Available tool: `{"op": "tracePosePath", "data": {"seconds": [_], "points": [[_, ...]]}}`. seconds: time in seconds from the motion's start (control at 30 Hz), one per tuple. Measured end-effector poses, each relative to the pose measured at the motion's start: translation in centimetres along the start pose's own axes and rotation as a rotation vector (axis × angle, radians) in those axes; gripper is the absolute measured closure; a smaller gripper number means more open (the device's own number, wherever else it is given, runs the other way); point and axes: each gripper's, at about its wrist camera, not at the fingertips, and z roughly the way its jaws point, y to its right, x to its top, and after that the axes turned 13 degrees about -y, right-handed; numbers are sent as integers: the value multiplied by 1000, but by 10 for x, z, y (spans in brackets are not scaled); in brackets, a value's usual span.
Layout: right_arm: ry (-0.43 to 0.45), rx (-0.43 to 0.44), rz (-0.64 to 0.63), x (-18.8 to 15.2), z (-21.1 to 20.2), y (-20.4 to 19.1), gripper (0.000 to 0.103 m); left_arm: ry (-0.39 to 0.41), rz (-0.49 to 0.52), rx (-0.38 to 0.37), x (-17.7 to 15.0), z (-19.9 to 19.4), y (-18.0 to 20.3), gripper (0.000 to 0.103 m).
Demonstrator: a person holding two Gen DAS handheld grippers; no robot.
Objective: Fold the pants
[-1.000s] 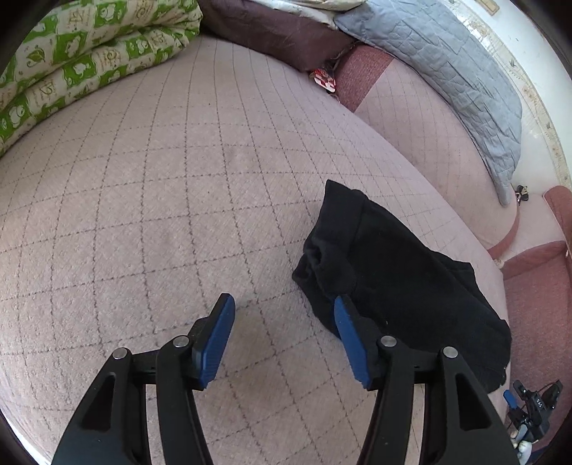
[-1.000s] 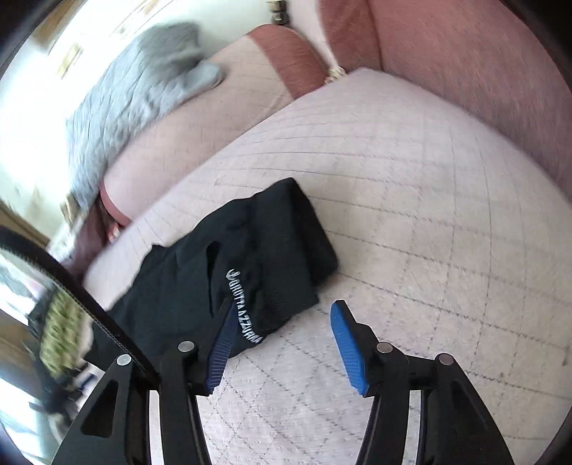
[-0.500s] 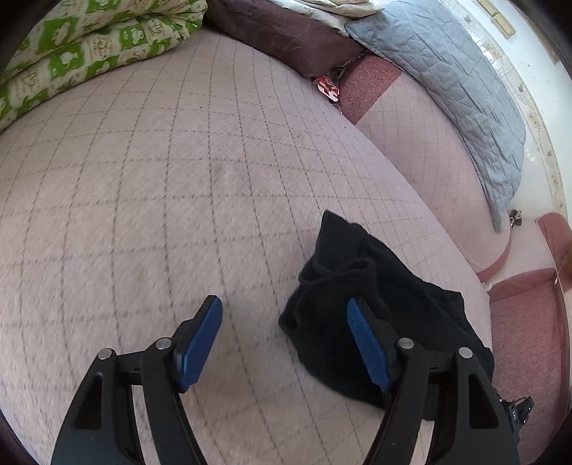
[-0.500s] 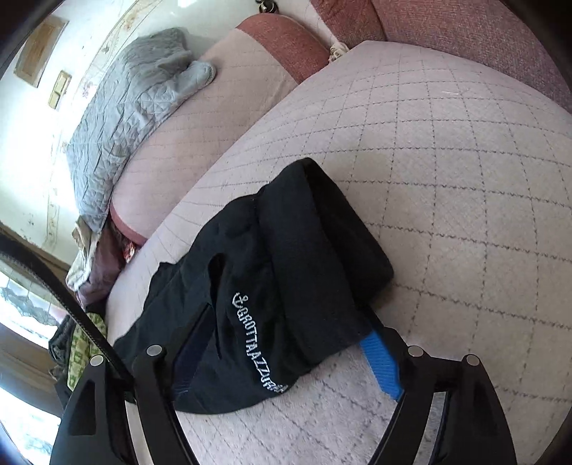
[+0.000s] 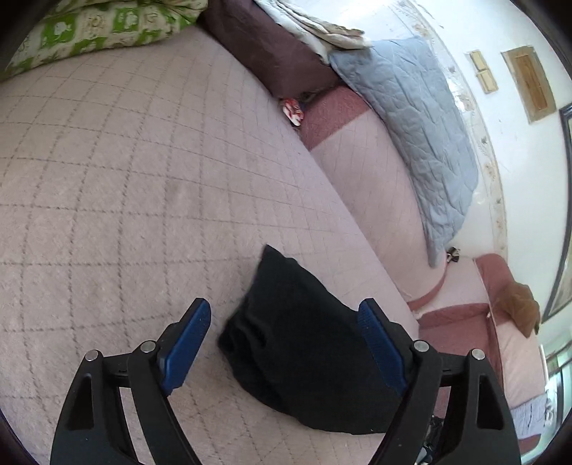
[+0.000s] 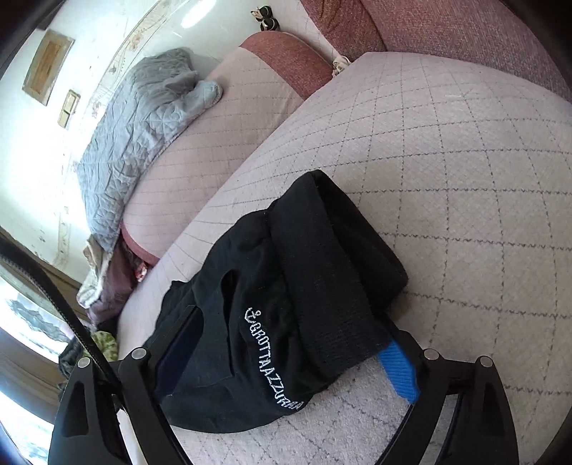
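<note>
The black pants (image 5: 296, 343) lie bunched on the pink quilted sofa seat (image 5: 125, 200). In the right wrist view they (image 6: 286, 304) show white lettering and a thick folded waistband. My left gripper (image 5: 282, 343) is open, its blue pads on either side of the pants' near end. My right gripper (image 6: 289, 354) is open, with the pants between its fingers; cloth covers the left finger, and the blue right pad (image 6: 398, 375) shows under the waistband.
A grey-blue quilt (image 5: 422, 132) drapes over the sofa back. A green-and-white blanket (image 5: 100, 28) and a dark maroon cushion (image 5: 264, 46) lie at the far end. A red-pink armrest (image 6: 447, 28) bounds the seat on the right.
Both grippers have moved in over the pants. The pants now sit between each pair of fingers, where before they lay beside them. Both stay open.
</note>
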Motion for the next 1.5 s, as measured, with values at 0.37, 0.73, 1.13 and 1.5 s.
{"op": "tracePosePath", "data": {"seconds": [0.37,0.73,1.13,1.5], "points": [[11,-59,-60,-4,11,-13,8,-127,362,455,-41,80,63,21],[-48,-108,-92,-7,2,-32,84,-159,256,254,-43,41,58,88],[-48,-151,-79,-26,-24,-38,85,-152,284,314,-51,47,74,88],[-4,-411,-114,-34,-49,-38,49,-146,209,389,-54,42,45,70]]}}
